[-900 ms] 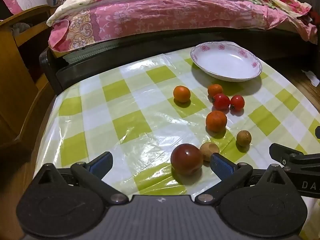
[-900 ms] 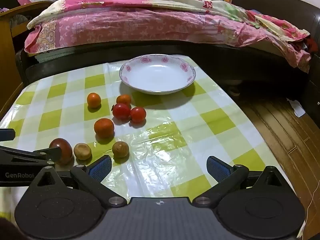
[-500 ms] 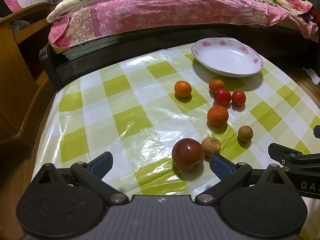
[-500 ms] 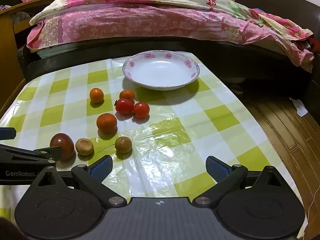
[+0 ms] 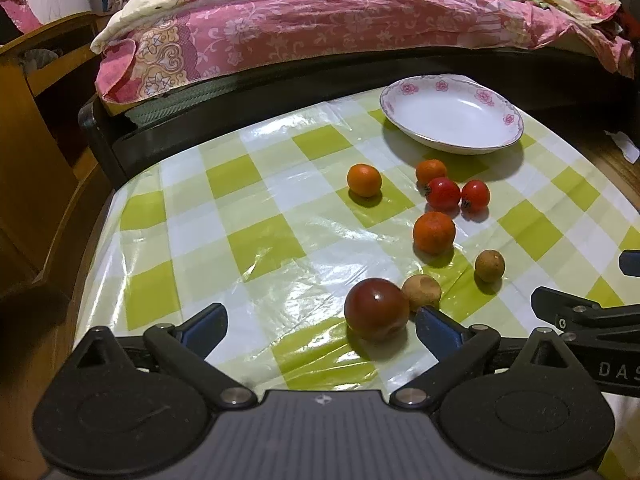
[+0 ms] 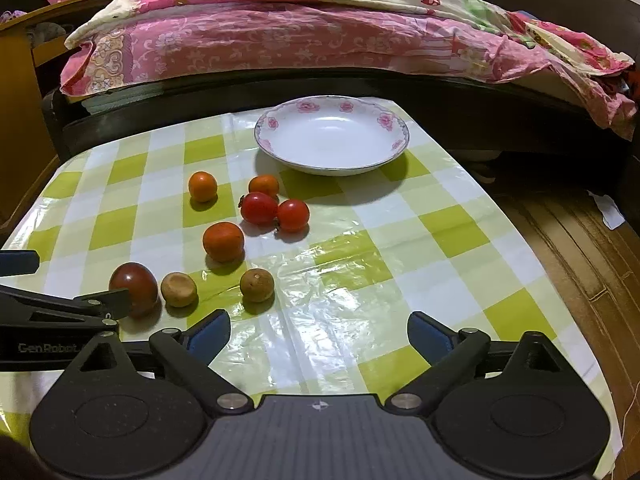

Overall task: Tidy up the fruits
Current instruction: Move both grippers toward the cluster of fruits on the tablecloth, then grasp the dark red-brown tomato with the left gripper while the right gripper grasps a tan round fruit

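Observation:
Several fruits lie on the green-checked tablecloth point(image 5: 260, 240): a dark red plum point(image 5: 376, 309) point(image 6: 134, 288), two brown longans point(image 5: 421, 291) point(image 5: 489, 265), three orange mandarins, one of them point(image 5: 434, 232), and two red tomatoes point(image 5: 443, 193) point(image 5: 475, 196). An empty white flowered plate point(image 5: 452, 118) point(image 6: 332, 138) stands at the far side. My left gripper point(image 5: 320, 324) is open and empty, with the plum just inside its right finger. My right gripper point(image 6: 320, 330) is open and empty, to the right of the fruits.
A bed with a pink quilt point(image 6: 320, 32) runs behind the table. A wooden cabinet point(image 5: 28, 128) stands at the left. The table's right edge drops to a wooden floor point(image 6: 580, 248).
Both grippers have moved slightly forward toward the fruits, so the fruits and plate look a bit closer. Both stay open.

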`<move>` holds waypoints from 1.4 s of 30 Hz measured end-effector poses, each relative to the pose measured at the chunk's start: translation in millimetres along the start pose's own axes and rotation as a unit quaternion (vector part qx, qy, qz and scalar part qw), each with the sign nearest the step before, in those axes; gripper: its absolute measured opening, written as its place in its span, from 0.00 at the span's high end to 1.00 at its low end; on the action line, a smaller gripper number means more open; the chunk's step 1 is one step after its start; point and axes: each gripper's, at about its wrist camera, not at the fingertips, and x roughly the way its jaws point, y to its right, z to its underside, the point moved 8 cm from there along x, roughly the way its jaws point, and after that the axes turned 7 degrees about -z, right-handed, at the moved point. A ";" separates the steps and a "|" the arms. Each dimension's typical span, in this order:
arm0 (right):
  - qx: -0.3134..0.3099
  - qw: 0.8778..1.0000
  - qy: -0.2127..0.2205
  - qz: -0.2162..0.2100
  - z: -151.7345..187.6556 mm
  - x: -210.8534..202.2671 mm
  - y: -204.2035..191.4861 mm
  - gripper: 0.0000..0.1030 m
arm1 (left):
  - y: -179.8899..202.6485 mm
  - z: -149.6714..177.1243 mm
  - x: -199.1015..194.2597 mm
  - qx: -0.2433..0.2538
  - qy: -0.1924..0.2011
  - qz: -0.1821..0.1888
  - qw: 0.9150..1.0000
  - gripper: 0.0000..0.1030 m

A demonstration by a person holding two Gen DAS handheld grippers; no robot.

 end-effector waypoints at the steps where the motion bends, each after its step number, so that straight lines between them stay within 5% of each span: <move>1: 0.001 1.000 0.000 0.000 -0.7 -0.4 0.3 0.12 | 0.4 -0.8 -0.5 0.001 0.002 0.001 1.000 0.00; 26: -0.043 0.996 -0.030 -0.072 -7.4 17.4 -16.1 0.27 | -3.0 -4.6 6.9 0.037 0.011 0.014 0.999 0.03; 37: -0.090 0.988 -0.056 -0.116 -15.2 39.7 -21.4 0.41 | 6.5 -6.4 19.4 0.083 0.010 0.071 0.994 0.05; 42: -0.095 0.984 -0.066 -0.135 -15.1 47.4 -23.1 0.46 | 17.5 -0.3 26.7 0.102 0.000 0.090 0.991 0.13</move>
